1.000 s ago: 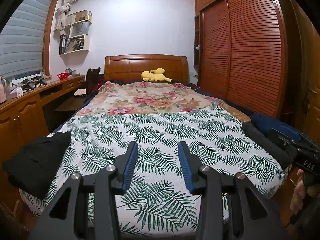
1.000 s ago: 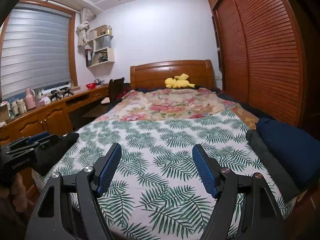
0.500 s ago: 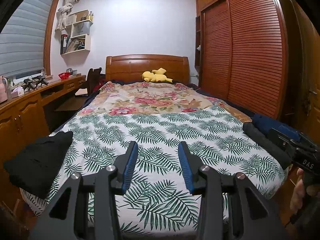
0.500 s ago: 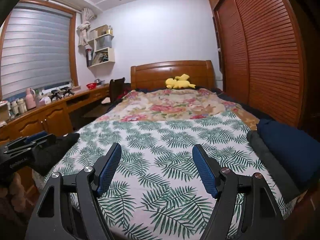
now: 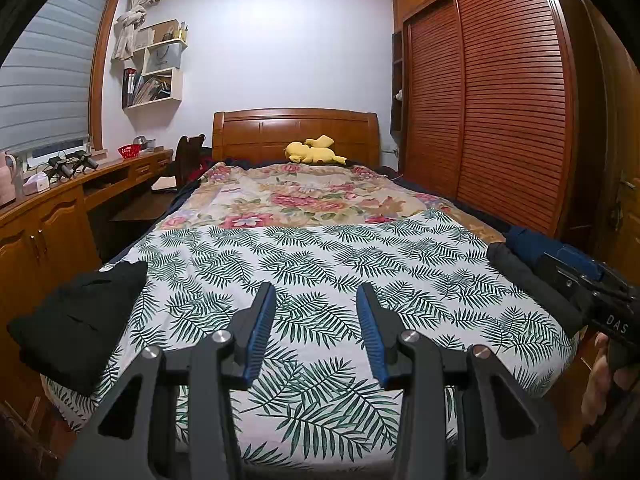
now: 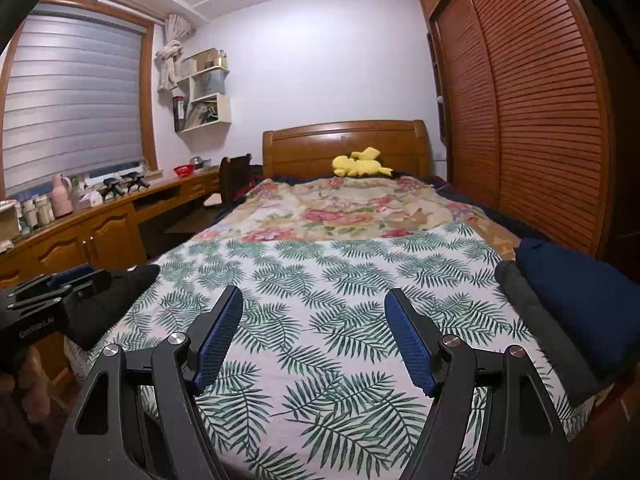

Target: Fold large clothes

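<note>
You're facing a bed [image 5: 320,264] with a palm-leaf sheet and a flowered quilt [image 5: 312,200] beyond it. A yellow soft toy [image 5: 314,152] lies against the wooden headboard [image 5: 296,130]. Slatted wardrobe doors [image 5: 500,100] fill your right; a desk [image 6: 120,216] lines the left wall under the window blind [image 6: 72,104].

The bed [image 5: 320,264] foot edge hides behind both grippers' frames. The navy folded garment [image 6: 580,300] at the bed's right edge is cut off by the right-wrist picture's edge; shelf contents [image 5: 154,84] too small to tell.
</note>
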A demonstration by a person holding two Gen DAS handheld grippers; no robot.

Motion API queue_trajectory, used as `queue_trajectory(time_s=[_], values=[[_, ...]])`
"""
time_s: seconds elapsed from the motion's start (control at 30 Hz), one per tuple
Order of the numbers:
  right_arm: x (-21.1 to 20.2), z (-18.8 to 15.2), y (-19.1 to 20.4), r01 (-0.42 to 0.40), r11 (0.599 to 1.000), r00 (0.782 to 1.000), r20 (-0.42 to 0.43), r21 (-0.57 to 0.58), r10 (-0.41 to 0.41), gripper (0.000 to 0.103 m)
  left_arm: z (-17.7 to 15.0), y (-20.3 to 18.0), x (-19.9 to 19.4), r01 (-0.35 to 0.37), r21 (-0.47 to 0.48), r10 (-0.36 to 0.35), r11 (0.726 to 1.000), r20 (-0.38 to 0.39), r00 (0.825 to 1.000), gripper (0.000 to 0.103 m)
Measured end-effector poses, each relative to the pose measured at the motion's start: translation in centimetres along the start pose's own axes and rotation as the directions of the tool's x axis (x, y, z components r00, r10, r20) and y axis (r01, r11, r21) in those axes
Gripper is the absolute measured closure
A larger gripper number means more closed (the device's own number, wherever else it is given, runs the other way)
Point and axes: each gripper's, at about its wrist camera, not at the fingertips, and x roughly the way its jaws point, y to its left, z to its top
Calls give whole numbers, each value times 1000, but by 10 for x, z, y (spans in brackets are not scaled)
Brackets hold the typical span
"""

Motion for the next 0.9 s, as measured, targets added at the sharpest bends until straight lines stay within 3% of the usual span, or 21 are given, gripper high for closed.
queue_trajectory(time_s=[0.9], values=[[0, 0, 1, -1, 1000, 1000, 4, -1, 1, 28, 2, -1, -2, -7, 8, 7, 1000, 9, 1000, 63]])
